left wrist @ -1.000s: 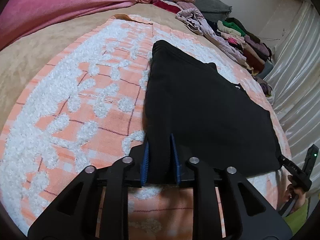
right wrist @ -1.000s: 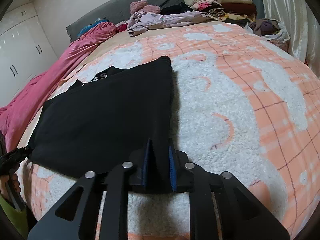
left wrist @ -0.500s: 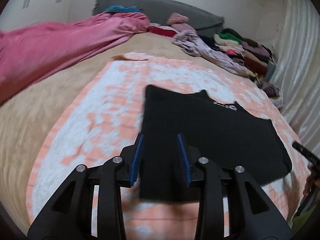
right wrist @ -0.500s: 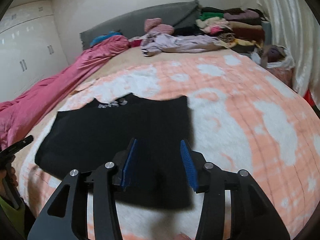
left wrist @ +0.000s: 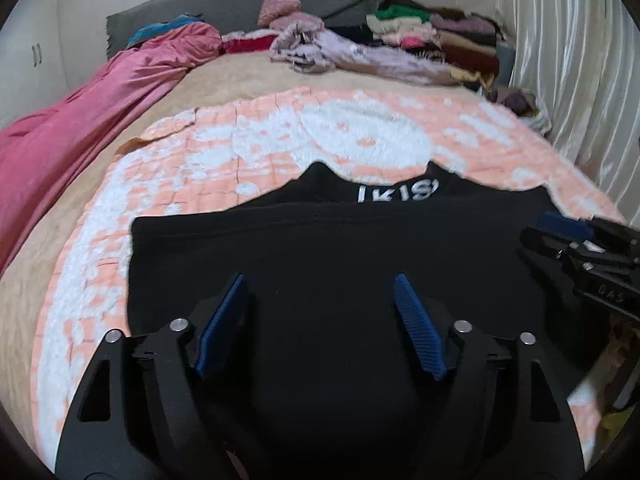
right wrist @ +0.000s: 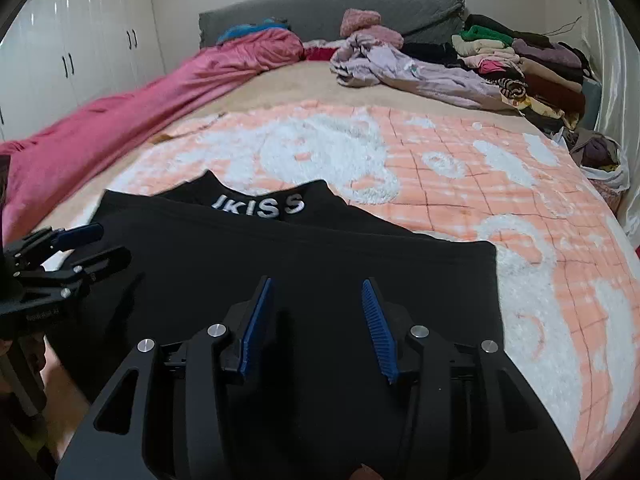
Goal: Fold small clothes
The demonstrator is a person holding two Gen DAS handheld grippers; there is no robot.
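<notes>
Two pairs of tongs hang over a black garment (left wrist: pixel 320 248) spread flat on the near end of a bed. The left tongs (left wrist: pixel 320 316) stand with their blue pads (left wrist: pixel 222 320) wide apart, having just opened further, and the cloth lies below them with nothing pinched between. The right tongs (right wrist: pixel 316 320) also stand apart, less widely, their jaws having just opened, and they too clasp nothing; the garment (right wrist: pixel 280 264) shows dark beneath the gap. Each pair shows in the other's camera: the right tongs enter the left wrist view from the right edge (left wrist: pixel 576 240), over the garment's right side, and the left tongs enter the right wrist view from the left edge (right wrist: pixel 76 244), over its left side.

The garment lies on an orange-and-white fleecy blanket (right wrist: pixel 500 184) that covers the near part of the bed. Its folded edge runs across the bed, and past that edge white letters (right wrist: pixel 260 206) show on a black band facing the headboard.

Farther off, a pink quilt (right wrist: pixel 140 120) runs along the left edge of the bed. A crumpled lilac garment (right wrist: pixel 408 72) lies near the head end, and a stack of folded clothes (right wrist: pixel 520 64) sits at the far right corner. A grey headboard (right wrist: pixel 320 8) closes the bed, with white cupboards (right wrist: pixel 80 40) on the left wall and a pale curtain (left wrist: pixel 568 60) on the right.
</notes>
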